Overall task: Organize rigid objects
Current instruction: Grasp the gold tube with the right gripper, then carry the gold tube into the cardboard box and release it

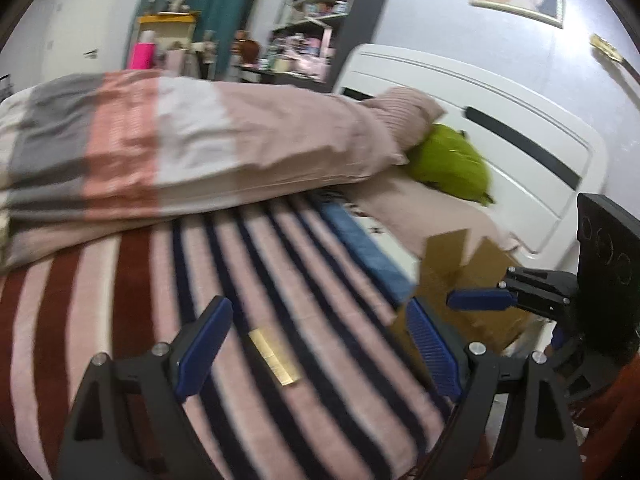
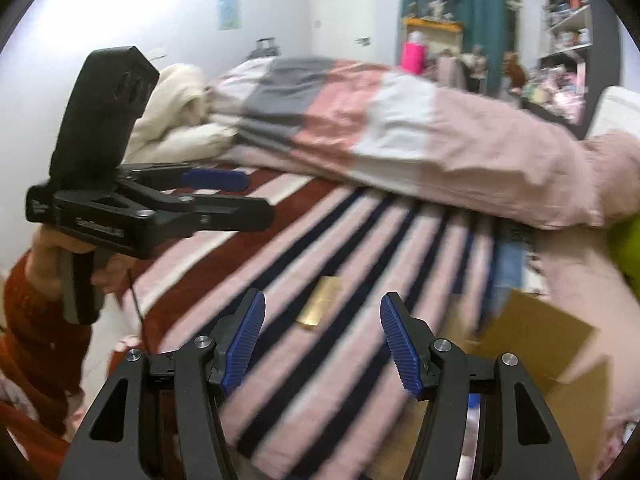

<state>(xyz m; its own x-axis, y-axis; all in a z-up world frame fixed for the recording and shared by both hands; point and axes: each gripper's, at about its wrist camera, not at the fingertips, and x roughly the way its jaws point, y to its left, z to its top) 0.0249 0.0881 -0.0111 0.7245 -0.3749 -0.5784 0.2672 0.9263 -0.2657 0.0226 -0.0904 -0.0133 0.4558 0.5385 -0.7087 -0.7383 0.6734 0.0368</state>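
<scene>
A small flat gold-coloured rectangular object (image 1: pixel 275 357) lies on the striped blanket (image 1: pixel 120 304). My left gripper (image 1: pixel 320 320) is open and empty, just above it, the object lying between the fingers. In the right wrist view the same gold object (image 2: pixel 321 305) lies ahead of my right gripper (image 2: pixel 322 322), which is open and empty. The left gripper (image 2: pixel 244 196) also shows at the left of that view, held by a hand. The right gripper (image 1: pixel 472 300) shows at the right of the left wrist view.
An open cardboard box (image 1: pixel 464 280) (image 2: pixel 540 344) stands at the bed's right side. A folded pink, white and grey duvet (image 1: pixel 180 140) lies across the bed behind the blanket. A green cushion (image 1: pixel 452 160) rests by the white headboard (image 1: pixel 520 128).
</scene>
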